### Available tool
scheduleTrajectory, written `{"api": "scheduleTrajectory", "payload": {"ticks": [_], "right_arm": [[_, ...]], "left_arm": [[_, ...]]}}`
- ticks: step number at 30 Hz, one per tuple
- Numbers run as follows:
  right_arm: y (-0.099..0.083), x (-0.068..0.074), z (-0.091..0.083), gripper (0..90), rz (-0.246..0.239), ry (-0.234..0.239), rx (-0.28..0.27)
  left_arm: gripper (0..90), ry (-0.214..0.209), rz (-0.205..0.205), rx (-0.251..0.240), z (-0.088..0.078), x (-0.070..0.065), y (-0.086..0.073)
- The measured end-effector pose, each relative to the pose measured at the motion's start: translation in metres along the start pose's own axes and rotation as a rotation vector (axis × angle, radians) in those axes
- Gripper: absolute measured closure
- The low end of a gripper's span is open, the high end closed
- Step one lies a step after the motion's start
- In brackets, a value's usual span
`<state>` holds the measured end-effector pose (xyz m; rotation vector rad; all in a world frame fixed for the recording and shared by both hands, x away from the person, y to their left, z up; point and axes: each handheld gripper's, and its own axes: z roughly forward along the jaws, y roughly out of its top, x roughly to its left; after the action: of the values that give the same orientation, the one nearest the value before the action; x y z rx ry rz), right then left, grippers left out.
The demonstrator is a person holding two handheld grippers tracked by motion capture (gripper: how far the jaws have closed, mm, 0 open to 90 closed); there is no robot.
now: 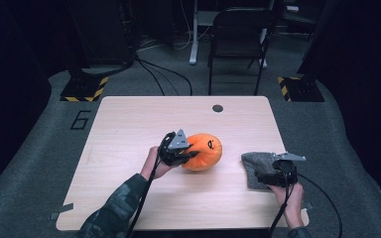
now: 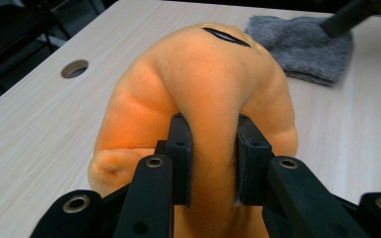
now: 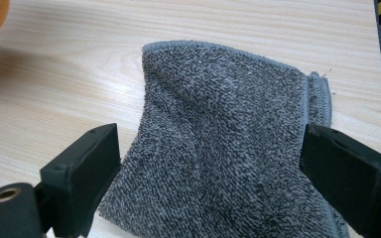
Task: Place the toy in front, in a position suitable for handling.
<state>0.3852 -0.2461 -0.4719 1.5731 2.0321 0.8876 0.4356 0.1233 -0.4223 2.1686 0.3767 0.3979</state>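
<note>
Left tongs (image 2: 212,148) pinch a fold of the orange plush (image 1: 203,151) (centre of desk (image 1: 129,124)); right tongs (image 3: 211,163) gape over the grey towel (image 3: 223,139), right of plush.

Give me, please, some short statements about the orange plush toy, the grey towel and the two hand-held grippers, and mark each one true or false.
1. The left hand-held gripper pinches a fold of the soft orange plush toy. True.
2. The right hand-held gripper is clamped shut on the toy. False: its jaws stand wide open on either side of the grey terry-cloth towel, and their pads do not press on it.
3. The towel lies on the light wooden table, to the right of the toy in the high view. True.
4. The towel is draped over the toy. False: the two lie apart, with bare table between them.
5. A black mark shows on the toy's surface. True.
</note>
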Motion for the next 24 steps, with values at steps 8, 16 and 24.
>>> {"api": "scheduleTrajectory", "payload": {"ticks": [8,16,24], "right_arm": [[0.000,0.000,0.001,8.4,-0.006,0.005,0.006],[0.000,0.001,0.002,8.5,-0.003,0.010,0.009],[0.000,0.003,0.003,8.5,-0.004,0.013,0.014]], "left_arm": [[70.8,-0.096,0.054,0.030,0.005,-0.011,0.003],[62.7,-0.126,0.028,0.096,0.026,-0.015,-0.014],[26.4,-0.094,-0.065,0.013,0.012,-0.013,-0.017]]}}
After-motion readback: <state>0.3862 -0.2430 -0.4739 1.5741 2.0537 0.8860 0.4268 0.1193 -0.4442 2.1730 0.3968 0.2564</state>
